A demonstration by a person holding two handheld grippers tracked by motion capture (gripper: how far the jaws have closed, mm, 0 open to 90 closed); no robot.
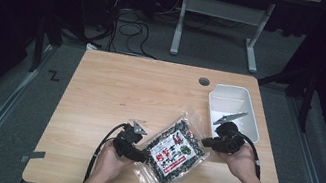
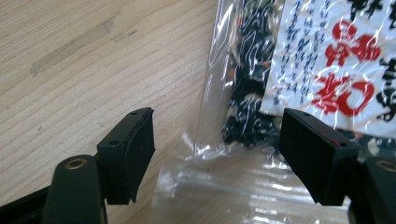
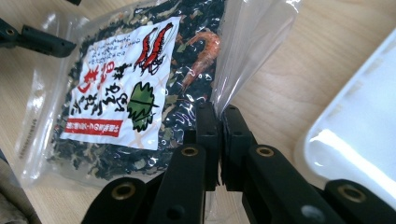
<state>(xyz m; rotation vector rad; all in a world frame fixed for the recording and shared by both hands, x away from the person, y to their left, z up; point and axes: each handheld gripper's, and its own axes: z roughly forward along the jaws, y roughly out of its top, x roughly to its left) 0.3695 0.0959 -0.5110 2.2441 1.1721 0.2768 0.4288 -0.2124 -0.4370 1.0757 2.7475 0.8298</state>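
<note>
A clear plastic bag of dark dried food with a white, red and green label (image 1: 175,150) lies on the wooden table (image 1: 116,88) near the front edge. My right gripper (image 1: 206,142) is shut on the bag's clear edge (image 3: 243,70); in the right gripper view the film rises from between the closed jaws and the bag (image 3: 126,93) spreads to the left. My left gripper (image 1: 144,158) sits at the bag's left side, open. In the left gripper view its jaws stand wide apart around the bag's clear sealed end (image 2: 219,186), not touching it.
A white rectangular tray (image 1: 244,106) stands at the table's right side, just beyond my right gripper, also seen as a white tray (image 3: 359,140) to the right in the right gripper view. A round cable hole (image 1: 204,81) sits near the table's far edge.
</note>
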